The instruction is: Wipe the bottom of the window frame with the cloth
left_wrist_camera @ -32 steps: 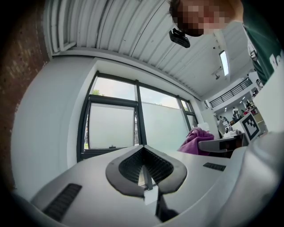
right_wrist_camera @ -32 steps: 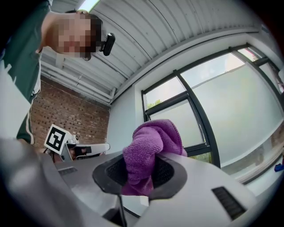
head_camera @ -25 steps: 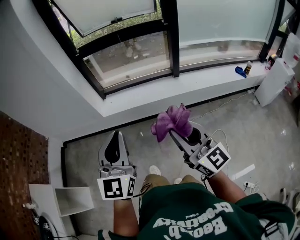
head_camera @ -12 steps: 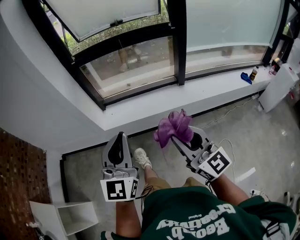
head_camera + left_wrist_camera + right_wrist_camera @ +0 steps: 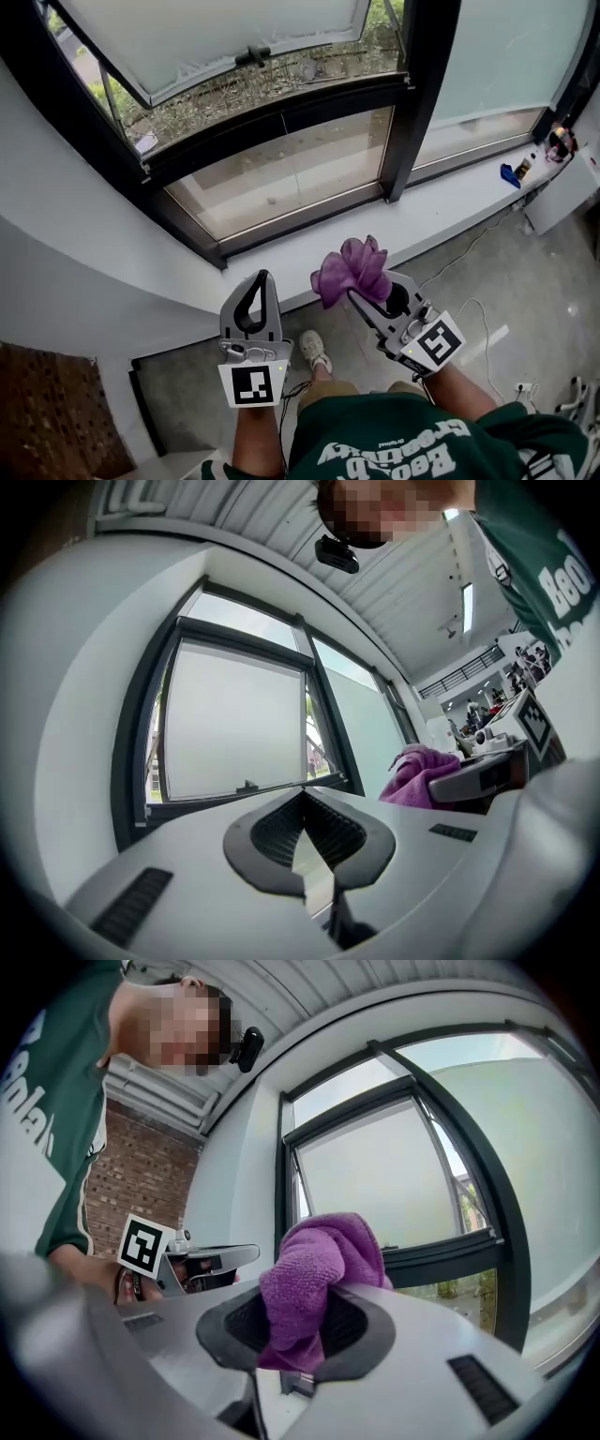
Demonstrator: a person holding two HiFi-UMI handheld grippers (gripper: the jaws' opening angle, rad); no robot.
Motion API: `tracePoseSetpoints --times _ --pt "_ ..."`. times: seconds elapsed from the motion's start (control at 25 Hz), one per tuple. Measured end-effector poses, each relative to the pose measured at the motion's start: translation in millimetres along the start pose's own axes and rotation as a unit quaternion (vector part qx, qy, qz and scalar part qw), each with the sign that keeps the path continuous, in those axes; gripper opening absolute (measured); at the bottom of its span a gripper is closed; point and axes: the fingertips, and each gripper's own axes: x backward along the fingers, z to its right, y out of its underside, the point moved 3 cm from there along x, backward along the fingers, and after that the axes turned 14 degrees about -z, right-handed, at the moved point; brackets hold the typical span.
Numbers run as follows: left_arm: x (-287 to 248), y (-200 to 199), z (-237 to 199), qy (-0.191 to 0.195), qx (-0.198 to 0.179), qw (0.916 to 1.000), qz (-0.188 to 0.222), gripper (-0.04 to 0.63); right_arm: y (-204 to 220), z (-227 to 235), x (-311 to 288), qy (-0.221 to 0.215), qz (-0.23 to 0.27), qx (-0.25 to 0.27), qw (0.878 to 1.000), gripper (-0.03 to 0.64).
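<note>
A purple cloth (image 5: 352, 267) is bunched in my right gripper (image 5: 364, 292), which is shut on it and held above the floor just short of the white sill (image 5: 441, 220). In the right gripper view the cloth (image 5: 317, 1274) fills the jaws, with the window frame's black bottom bar (image 5: 441, 1255) beyond it. The frame's bottom rail (image 5: 300, 223) runs along the sill ahead of both grippers. My left gripper (image 5: 260, 281) is shut and holds nothing, its tips near the sill's front edge. In the left gripper view its jaws (image 5: 302, 797) meet, and the cloth (image 5: 420, 772) shows at the right.
An upper window sash (image 5: 216, 37) is tilted open outward, with a handle (image 5: 253, 54) on its lower edge. A blue item (image 5: 509, 174) and a small bottle (image 5: 524, 167) lie at the sill's far right, near a white cabinet (image 5: 562, 192). A cable (image 5: 473, 314) lies on the floor.
The person has stepped closer to the window, and both grippers now sit nearer the sill. The right gripper still holds the cloth; the left stays shut and empty.
</note>
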Motion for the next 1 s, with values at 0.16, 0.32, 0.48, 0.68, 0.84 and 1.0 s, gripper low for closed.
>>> tracePoseSetpoints --times 0.16,0.32,0.48,0.68,0.84,1.0 --pt "-41 4 -73 0.009 0.003 0.9999 -0.009 0.008 -23 11 -75 0.016 -0.006 -0.009 1.000 0.103" --pt "-68 13 -117 0.020 0.002 0.9997 -0.013 0.008 -34 17 -121 0.025 -0.007 -0.016 1.000 0.103" --pt "-86 23 -142 0.030 0.013 0.9993 -0.017 0.008 -33 25 -151 0.038 -0.026 -0.025 0.999 0.103" --pt "-97 35 -164 0.027 0.033 0.9989 -0.018 0.008 -42 27 -182 0.031 -0.008 -0.023 0.999 0.103" --pt "-103 46 -169 0.024 0.037 0.9985 -0.032 0.008 -38 33 -199 0.027 -0.014 -0.026 0.999 0.103" --pt "-111 54 -177 0.021 0.037 0.9979 -0.049 0.008 -31 41 -207 0.032 -0.025 -0.022 0.999 0.103"
